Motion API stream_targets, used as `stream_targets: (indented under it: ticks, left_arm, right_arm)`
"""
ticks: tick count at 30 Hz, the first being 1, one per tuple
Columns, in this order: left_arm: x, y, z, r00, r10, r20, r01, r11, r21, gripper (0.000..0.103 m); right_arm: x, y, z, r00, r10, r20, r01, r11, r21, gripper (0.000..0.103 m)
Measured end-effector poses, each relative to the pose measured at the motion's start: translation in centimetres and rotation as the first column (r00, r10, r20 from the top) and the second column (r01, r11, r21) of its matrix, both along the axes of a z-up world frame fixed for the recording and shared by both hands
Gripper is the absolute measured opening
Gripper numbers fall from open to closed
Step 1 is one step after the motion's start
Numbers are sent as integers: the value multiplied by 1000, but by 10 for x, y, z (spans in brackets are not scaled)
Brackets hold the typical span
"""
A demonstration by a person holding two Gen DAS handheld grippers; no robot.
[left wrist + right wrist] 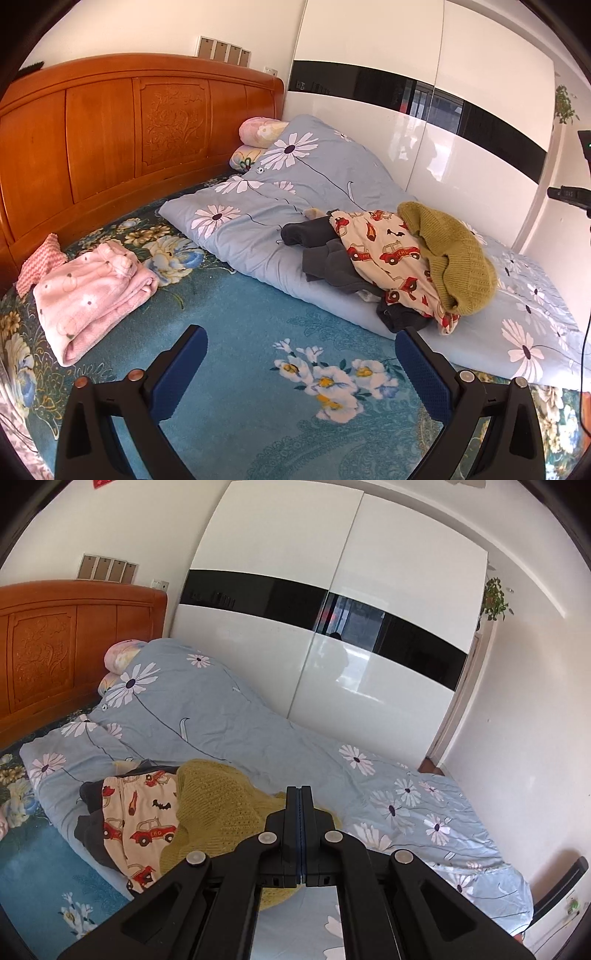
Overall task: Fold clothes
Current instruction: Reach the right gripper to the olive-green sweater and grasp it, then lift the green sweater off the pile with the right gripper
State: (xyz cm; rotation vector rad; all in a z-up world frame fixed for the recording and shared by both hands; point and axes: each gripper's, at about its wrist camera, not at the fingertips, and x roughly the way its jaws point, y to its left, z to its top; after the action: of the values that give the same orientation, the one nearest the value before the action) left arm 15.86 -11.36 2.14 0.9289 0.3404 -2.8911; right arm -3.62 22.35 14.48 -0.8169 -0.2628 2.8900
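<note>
Risk: heap (391, 258) drags whole.
My left tool (299, 354) gapes empty; right tool (300, 797) is closed, holding nothing, over the sweater (218, 805), whose knit could snag neighbours.

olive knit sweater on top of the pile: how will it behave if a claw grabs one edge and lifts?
The olive knit sweater is slumped and bunched, so it will probably drape limply rather than hold shape. Its chunky open knit looks stretchy and grippy, unlikely to slip. It overlaps the car-print garment, so that may drag along.

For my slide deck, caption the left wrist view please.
Open left hand-held gripper above blue floral bedspread; folded pink fleece garment left, unfolded olive knit sweater right.
</note>
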Motion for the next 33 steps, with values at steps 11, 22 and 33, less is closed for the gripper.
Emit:
stream_targets:
  ticks: [11,22,33]
  left_arm:
    - [1,-7,-12,998,35,44,-36,999,24,103]
    - [-25,13,-41,990,3,143,-8,999,35,103]
    - [-35,0,-56,981,35,191,-48,997,65,103]
  right_arm:
    - [-3,30,-121,977,79,198,25,879,-476,59]
    - [-13,71,-244,948,69,311,249,448,-858,60]
    - [-26,80,-298,954,17,298,297,63,-953,55]
